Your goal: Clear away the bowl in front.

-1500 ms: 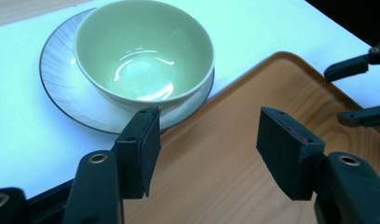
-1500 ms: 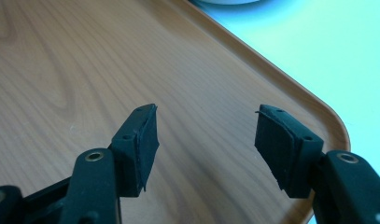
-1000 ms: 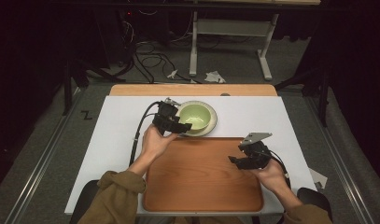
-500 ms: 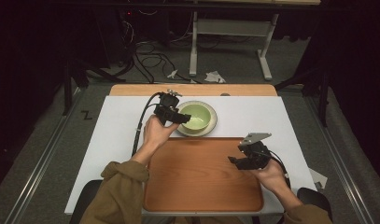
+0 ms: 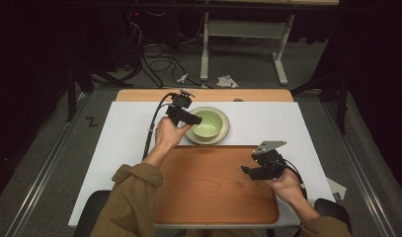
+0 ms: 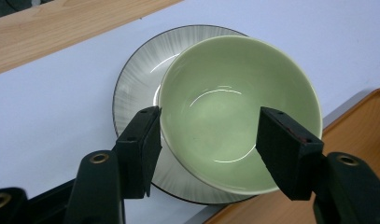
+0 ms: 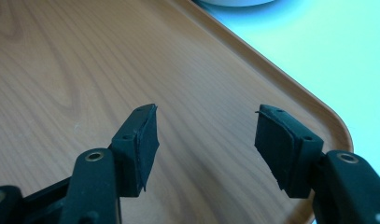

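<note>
A pale green bowl [image 5: 208,123] [image 6: 236,107] sits off-centre on a grey ribbed plate [image 5: 224,133] [image 6: 138,74] on the white table, just beyond the wooden tray [image 5: 208,182]. My left gripper [image 5: 187,117] [image 6: 208,144] hovers at the bowl's left side, open, its jaws standing on either side of the bowl's near part without touching it. My right gripper [image 5: 250,171] [image 7: 206,137] is open over the tray's right part, nothing between its jaws, with the tray's corner [image 7: 318,116] just ahead.
A wooden strip [image 5: 203,95] runs along the table's far edge. The white tabletop [image 5: 124,133] spreads left and right of the plate. Cables, crumpled paper and a metal stand [image 5: 238,49] lie on the floor beyond the table.
My left gripper has moved up and away from the tray, along the bowl's left side. The right gripper has stayed in place.
</note>
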A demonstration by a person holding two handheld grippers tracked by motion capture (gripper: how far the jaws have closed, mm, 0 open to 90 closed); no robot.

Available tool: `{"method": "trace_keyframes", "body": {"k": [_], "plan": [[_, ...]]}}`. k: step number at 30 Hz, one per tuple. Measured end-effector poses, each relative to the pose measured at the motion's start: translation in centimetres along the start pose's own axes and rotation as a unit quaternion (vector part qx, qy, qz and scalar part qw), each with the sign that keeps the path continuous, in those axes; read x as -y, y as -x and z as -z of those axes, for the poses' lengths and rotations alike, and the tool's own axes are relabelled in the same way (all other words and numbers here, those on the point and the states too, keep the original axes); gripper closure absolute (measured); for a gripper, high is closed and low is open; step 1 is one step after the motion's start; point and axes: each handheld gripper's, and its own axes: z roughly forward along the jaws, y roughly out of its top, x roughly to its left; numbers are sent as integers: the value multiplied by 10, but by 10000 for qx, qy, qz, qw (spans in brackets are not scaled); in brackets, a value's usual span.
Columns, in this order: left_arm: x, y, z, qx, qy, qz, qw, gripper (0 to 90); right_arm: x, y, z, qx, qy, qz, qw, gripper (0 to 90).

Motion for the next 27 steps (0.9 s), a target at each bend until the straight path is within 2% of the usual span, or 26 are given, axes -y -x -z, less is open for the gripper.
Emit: {"method": "trace_keyframes", "body": {"k": [7,10,16,22,27], "plan": [[-1,-4,-10,-57,-103,75,9999,416,0,-2,-1,-16,-4,32,10000,396],[-1,-8,-17,-111,-134,167,9997,434,0,-2,-1,-17,-16,11,10000,396],[0,-12,-27,-162,-316,235,9991,452,0,-2,-1,-34,-5,31,10000,395],[1,-13,-34,-174,-441,300,9984,461,0,-2,-2,-43,-11,44,10000,396],[1,-14,-42,-85,-614,457,9970,478,-1,-3,-1,-59,-19,43,10000,395]]}}
